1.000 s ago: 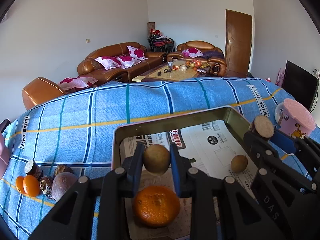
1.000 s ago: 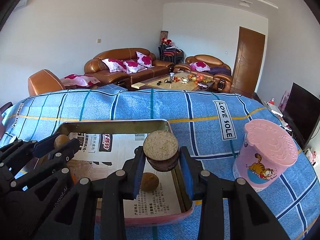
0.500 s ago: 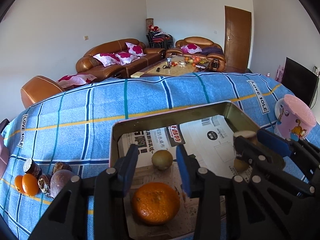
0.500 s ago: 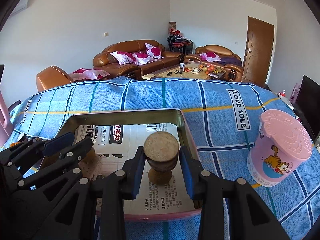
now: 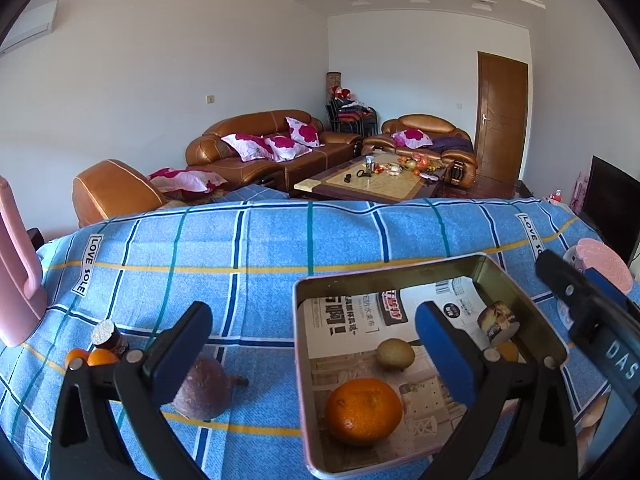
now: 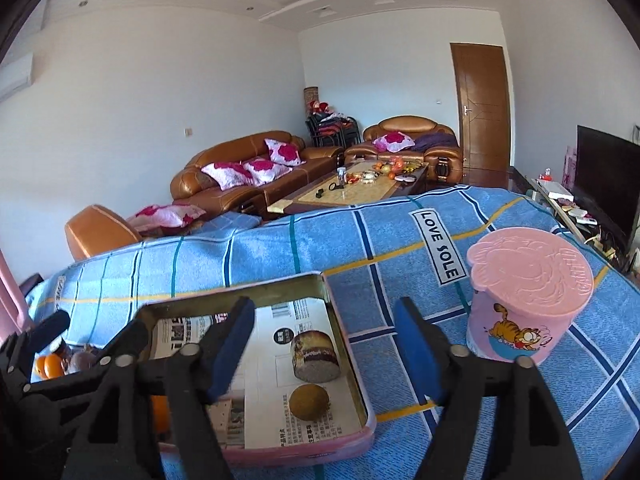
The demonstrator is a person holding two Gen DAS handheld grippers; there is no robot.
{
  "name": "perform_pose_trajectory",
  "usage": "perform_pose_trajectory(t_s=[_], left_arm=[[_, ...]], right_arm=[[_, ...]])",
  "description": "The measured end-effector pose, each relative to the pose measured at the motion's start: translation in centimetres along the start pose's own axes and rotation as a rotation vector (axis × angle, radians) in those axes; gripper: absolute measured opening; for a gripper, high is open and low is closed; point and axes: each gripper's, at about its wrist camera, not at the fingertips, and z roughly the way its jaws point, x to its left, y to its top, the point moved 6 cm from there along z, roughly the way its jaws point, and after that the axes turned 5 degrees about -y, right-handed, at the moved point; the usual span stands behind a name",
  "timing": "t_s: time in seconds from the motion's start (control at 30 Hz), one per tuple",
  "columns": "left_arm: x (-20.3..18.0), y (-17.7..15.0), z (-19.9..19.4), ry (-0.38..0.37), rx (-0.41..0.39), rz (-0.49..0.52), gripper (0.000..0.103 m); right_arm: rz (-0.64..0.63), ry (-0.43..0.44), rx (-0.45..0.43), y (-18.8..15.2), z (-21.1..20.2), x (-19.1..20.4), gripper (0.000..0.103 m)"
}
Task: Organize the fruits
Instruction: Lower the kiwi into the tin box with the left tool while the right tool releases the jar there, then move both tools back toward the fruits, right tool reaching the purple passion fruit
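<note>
both tilt downward over the blue checked cloth. the left hand-held gripper (image 5: 312,344) is spreading wide, nothing between its fingers, straddling the metal tray's (image 5: 299,360) left wall. the right hand-held gripper (image 6: 324,344) is also opening, empty, above the tray's right rim. in the tray lie an orange (image 5: 363,411), a kiwi (image 5: 395,354) and a cut sugarcane piece (image 6: 315,355).

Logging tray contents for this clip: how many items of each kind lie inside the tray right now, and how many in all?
Orange: 1
Brown round fruits: 2
Cut cylindrical piece: 1
Total in the tray: 4
</note>
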Motion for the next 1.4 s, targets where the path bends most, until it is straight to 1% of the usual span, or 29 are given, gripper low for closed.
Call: perform_pose_trajectory(t_s=[0.07, 0.13, 0.3, 0.4, 0.5, 0.63, 0.77, 0.9, 1.03, 1.17, 1.4], left_arm=[[0.6, -0.3, -0.1, 0.012, 0.002, -0.005, 0.103], [1.2, -0.5, -0.2, 0.028, 0.003, 0.001, 0.103], [2.4, -1.2, -0.8, 0.059, 0.000, 0.031, 0.103], [3.3, -1.8, -1.1, 0.083, 0.007, 0.058, 0.103], [4.2, -2.0, -1.3, 0.098, 0.011, 0.073, 0.103], [5.8, -2.4, -1.7, 0.107, 0.014, 0.073, 0.103], [7.3, -2.6, -1.9, 0.118, 0.023, 0.060, 0.103], [8.8, -2.9, -1.9, 0.119, 0.032, 0.043, 0.103], [9.9, -3.0, -2.2, 0.132, 0.032, 0.049, 0.103], [11.7, -3.0, -2.3, 0.161, 0.036, 0.048, 0.103], [16.9, -3.0, -1.9, 0.242, 0.072, 0.009, 0.103]], right_arm=[[0.020, 0.004, -0.039, 0.3, -0.6, -0.1, 0.085], [-0.011, -0.020, -0.062, 0.3, -0.7, 0.2, 0.085], [-0.080, -0.049, -0.057, -0.1, -0.5, 1.4, 0.085], [-0.078, -0.065, -0.084, 0.0, -1.1, 1.1, 0.085], [-0.071, -0.084, -0.077, -0.2, -1.3, 0.9, 0.085], [-0.072, -0.127, -0.103, -0.3, -2.0, 0.9, 0.085], [-0.089, -0.140, -0.107, -0.7, -2.8, 1.6, 0.085], [-0.108, -0.143, -0.105, -1.2, -3.5, 2.7, 0.085], [-0.120, -0.130, -0.083, -1.8, -3.8, 4.2, 0.085], [-0.141, -0.112, -0.080, -2.5, -4.3, 5.9, 0.085], [-0.185, -0.052, -0.047, -3.9, -4.7, 10.2, 0.085]])
